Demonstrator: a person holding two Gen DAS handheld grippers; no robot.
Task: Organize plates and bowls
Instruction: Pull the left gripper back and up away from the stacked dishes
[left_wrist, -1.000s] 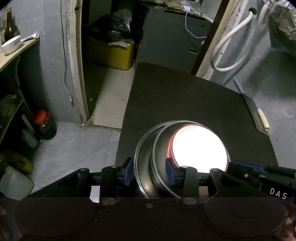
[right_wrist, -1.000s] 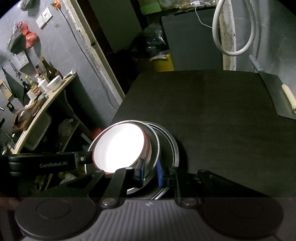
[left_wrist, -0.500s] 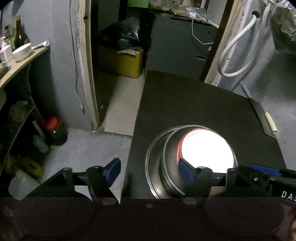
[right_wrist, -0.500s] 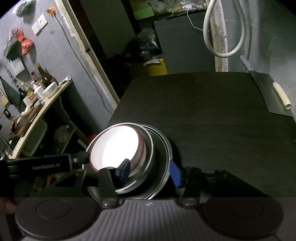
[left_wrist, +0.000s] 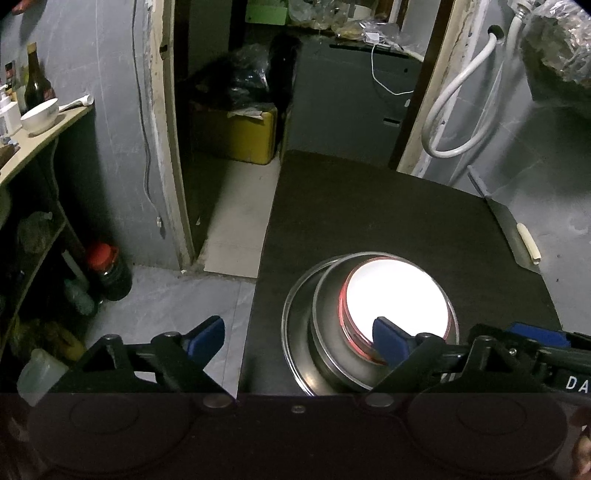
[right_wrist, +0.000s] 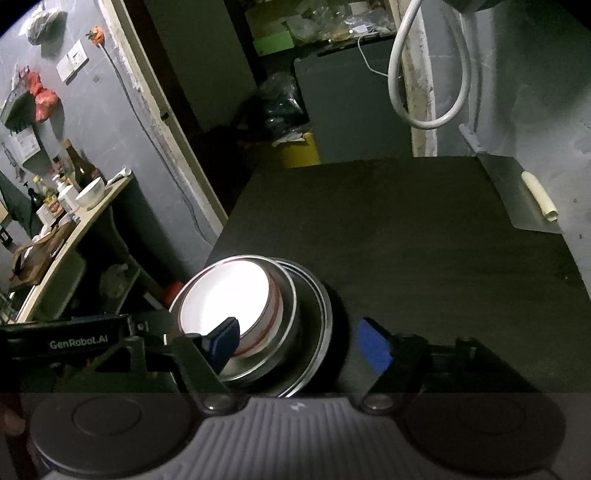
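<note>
Both grippers' jaws had let go and were still opening, left gripper (left_wrist: 299, 339) and right gripper (right_wrist: 301, 341) empty, flanking the stack (left_wrist: 369, 325) nested on the table (left_wrist: 388, 221).

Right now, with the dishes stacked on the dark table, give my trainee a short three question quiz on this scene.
1. True or false: the white bowl sits inside the metal bowl, which rests on the metal plate.
2. Where does the stack stand on the dark table? A: far right corner. B: near its left edge, close to the grippers. C: dead centre.
3. Fill in: the left gripper and right gripper are both ____ and press on nothing.

Key: 1 true. 2 B. 3 opening; each has its jaws astride the stack's rims, pads clear of them.
</note>
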